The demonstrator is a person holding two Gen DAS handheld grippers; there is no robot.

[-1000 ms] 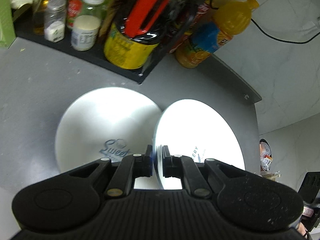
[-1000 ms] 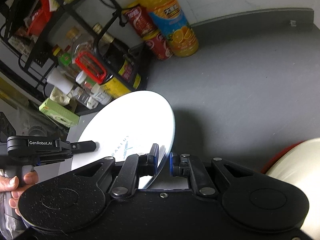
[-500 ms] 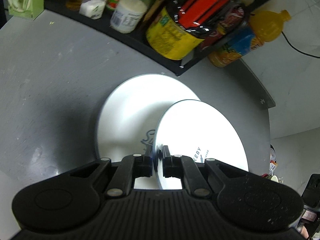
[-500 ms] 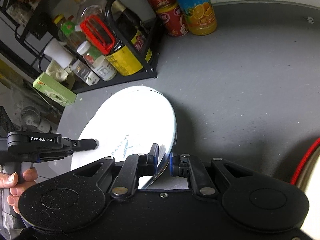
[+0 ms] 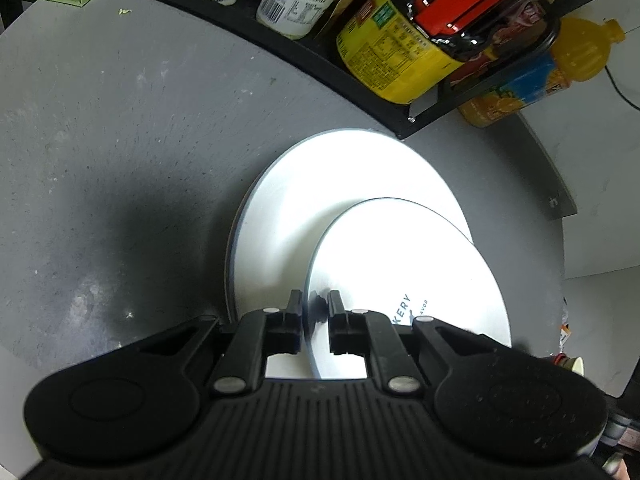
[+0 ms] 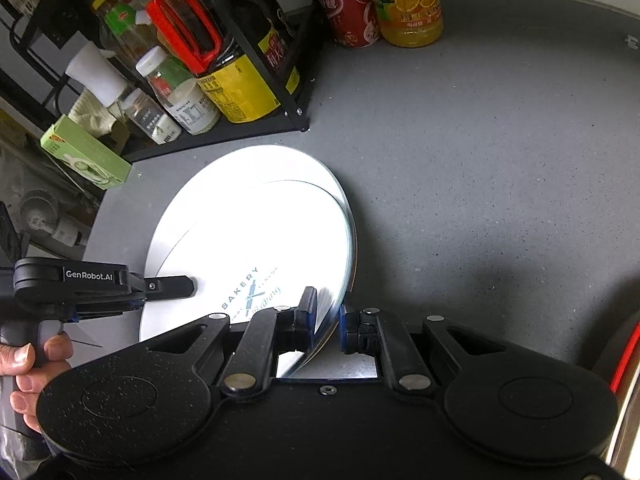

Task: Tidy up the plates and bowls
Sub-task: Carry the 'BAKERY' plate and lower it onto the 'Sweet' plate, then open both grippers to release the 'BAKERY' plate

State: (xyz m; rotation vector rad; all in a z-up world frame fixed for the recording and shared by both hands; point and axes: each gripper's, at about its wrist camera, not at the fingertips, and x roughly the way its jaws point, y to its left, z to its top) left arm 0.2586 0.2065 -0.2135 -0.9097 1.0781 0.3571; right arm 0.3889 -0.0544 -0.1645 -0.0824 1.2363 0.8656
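A small white plate (image 5: 408, 264) printed "BAKERY" is held by its near rim over a larger white plate (image 5: 320, 184) that lies on the grey table (image 5: 120, 160). My left gripper (image 5: 315, 320) is shut on the small plate's rim. In the right wrist view the same small plate (image 6: 256, 248) is tilted, covering most of the large plate (image 6: 288, 158). My right gripper (image 6: 328, 316) is shut on its right edge. The left gripper's fingers (image 6: 176, 286) reach in from the left. I cannot tell whether the two plates touch.
A black rack (image 6: 240, 130) of bottles and jars stands just behind the plates. An orange juice bottle (image 6: 408, 4) and red cans (image 6: 348, 12) sit beside it, and a green box (image 6: 86, 158) at its left. A red-rimmed white bowl (image 6: 628, 344) shows at the right edge. A hand (image 6: 24, 364) holds the left gripper.
The small plate, carried by both grippers, has moved left from beside the large plate to over it and come closer to the table. The grip on it has not changed.
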